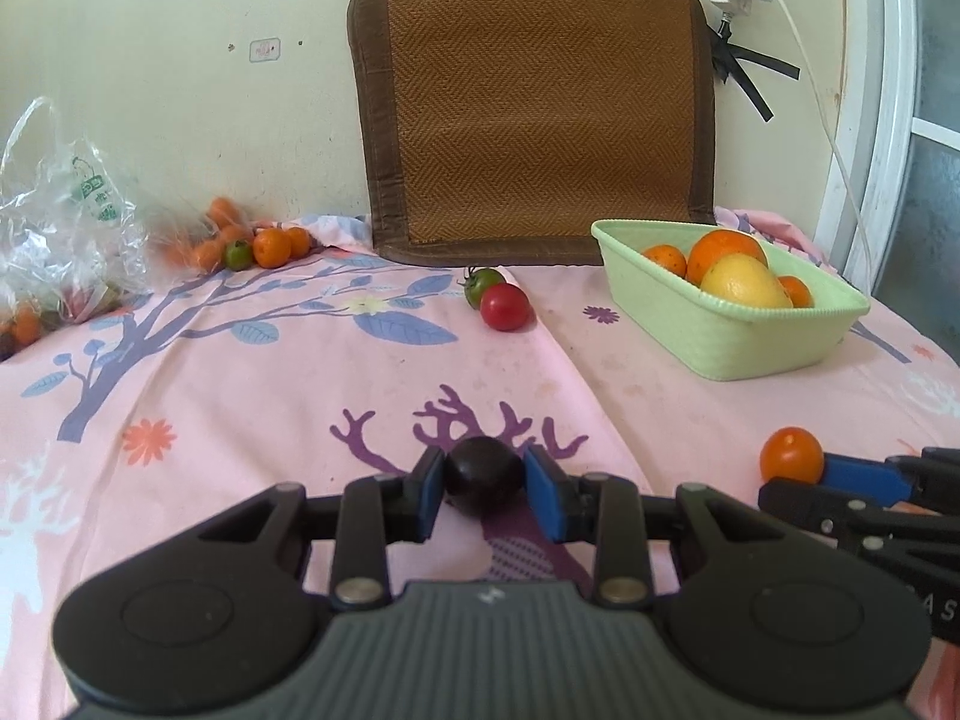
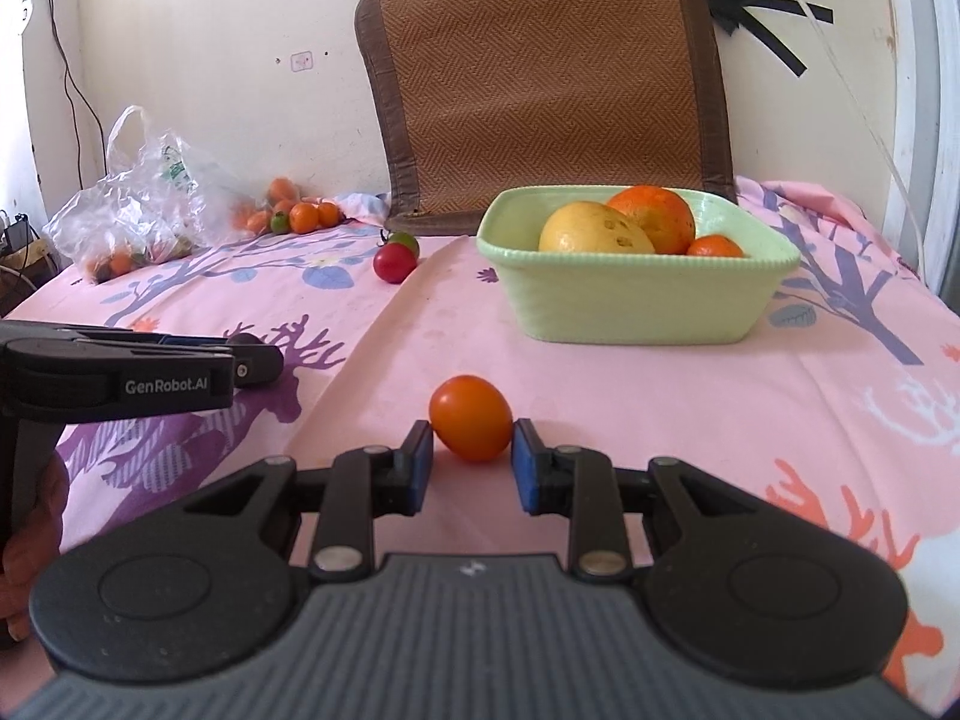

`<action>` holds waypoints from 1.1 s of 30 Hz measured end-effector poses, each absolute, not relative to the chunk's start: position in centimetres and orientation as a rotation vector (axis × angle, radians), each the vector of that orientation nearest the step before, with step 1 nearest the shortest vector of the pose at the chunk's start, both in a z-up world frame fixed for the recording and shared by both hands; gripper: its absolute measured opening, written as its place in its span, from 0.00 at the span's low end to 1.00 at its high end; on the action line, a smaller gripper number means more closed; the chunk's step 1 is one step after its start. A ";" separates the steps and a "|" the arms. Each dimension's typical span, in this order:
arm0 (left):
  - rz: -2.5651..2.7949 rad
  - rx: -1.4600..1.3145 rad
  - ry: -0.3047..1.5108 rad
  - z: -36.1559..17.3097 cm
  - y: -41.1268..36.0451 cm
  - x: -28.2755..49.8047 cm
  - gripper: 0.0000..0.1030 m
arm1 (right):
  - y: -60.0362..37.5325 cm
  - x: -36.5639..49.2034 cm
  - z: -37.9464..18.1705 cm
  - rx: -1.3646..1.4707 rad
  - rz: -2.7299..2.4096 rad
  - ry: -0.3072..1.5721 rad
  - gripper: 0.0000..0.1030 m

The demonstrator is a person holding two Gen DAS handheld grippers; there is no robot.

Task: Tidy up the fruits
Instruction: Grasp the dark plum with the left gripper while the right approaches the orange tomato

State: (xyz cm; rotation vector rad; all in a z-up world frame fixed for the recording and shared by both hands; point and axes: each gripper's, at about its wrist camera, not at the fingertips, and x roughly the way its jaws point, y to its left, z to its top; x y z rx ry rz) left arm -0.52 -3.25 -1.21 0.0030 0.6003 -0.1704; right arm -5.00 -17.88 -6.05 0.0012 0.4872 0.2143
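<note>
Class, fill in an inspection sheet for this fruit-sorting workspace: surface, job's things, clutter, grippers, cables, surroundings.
Surface: pink floral cloth, creased.
Job's things: green basket holding oranges and a yellow fruit; red tomato beside a green one; loose orange fruits by the wall.
Clutter: plastic bag with fruit inside.
Grippers: left hand-held gripper shut on dark fruit; right hand-held gripper shut on orange tomato.
Cables: white cable, black cable on wall.
Surroundings: woven mat leaning on wall.

I read "GenRobot.AI" on the left gripper (image 2: pixel 259 365) body | bag (image 2: pixel 150 204) print: illegible to me
</note>
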 end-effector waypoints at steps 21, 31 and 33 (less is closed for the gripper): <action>-0.187 0.001 0.618 -1.3 -3.0 -0.4 0.32 | -17.9 -5.0 -6.1 0.000 0.190 0.487 0.31; -0.196 0.010 0.624 -1.3 -3.0 -0.2 0.35 | -17.9 -5.0 -6.2 0.003 0.192 0.488 0.32; -0.199 0.006 0.623 -1.3 -2.9 -0.2 0.37 | -17.9 -5.0 -6.2 0.002 0.192 0.488 0.32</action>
